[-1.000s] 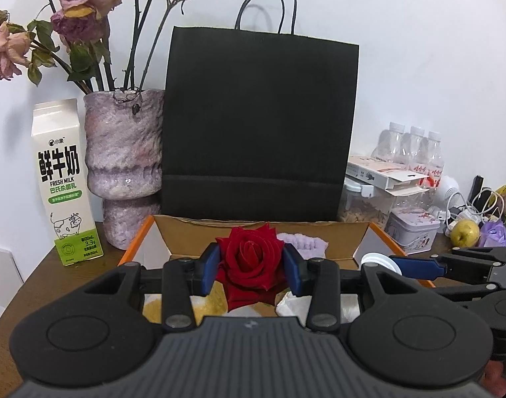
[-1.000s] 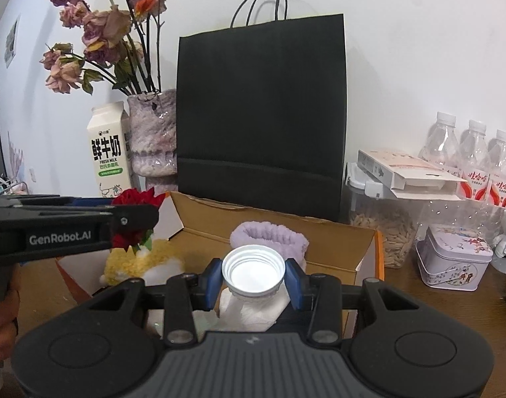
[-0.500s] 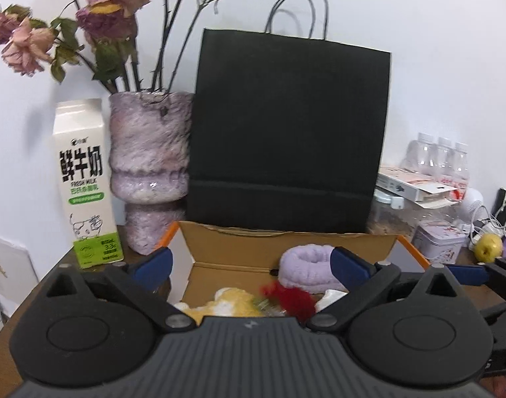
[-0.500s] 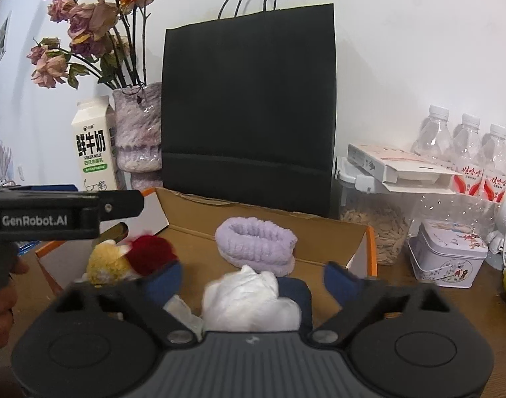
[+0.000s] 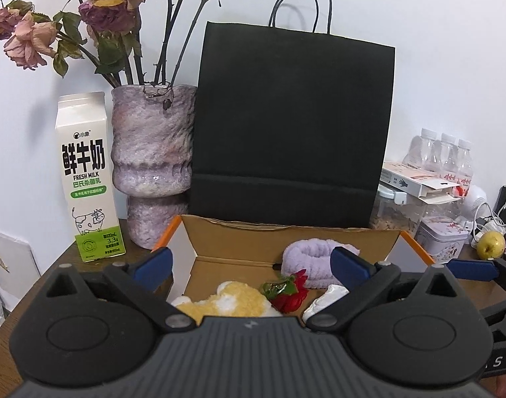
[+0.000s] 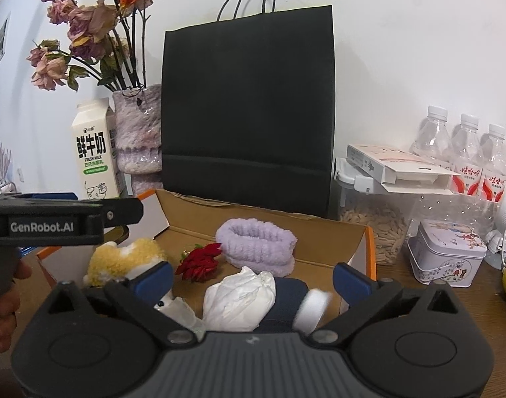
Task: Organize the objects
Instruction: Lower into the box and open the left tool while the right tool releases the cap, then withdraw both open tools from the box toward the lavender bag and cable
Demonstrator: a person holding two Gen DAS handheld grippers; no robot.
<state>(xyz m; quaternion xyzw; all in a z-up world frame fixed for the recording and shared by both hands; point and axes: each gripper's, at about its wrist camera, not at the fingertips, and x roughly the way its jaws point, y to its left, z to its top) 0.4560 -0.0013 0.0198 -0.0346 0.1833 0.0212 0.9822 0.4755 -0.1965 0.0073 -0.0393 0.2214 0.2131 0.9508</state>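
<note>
Both pairs of fingers are seen spread wide and empty: the left gripper (image 5: 249, 263) and right gripper (image 6: 251, 277) at lower frame. Just beyond, inside the cardboard box (image 6: 319, 229), the red rose (image 6: 200, 262) is shown lying on its side, long axis left-right, centred before the left gripper.

Black left gripper (image 5: 251, 262) (blue pads (image 5: 153, 263)), "GenRobot.AI".

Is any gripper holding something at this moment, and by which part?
Nothing is held. The left gripper and right gripper are both open above the cardboard box.
</note>
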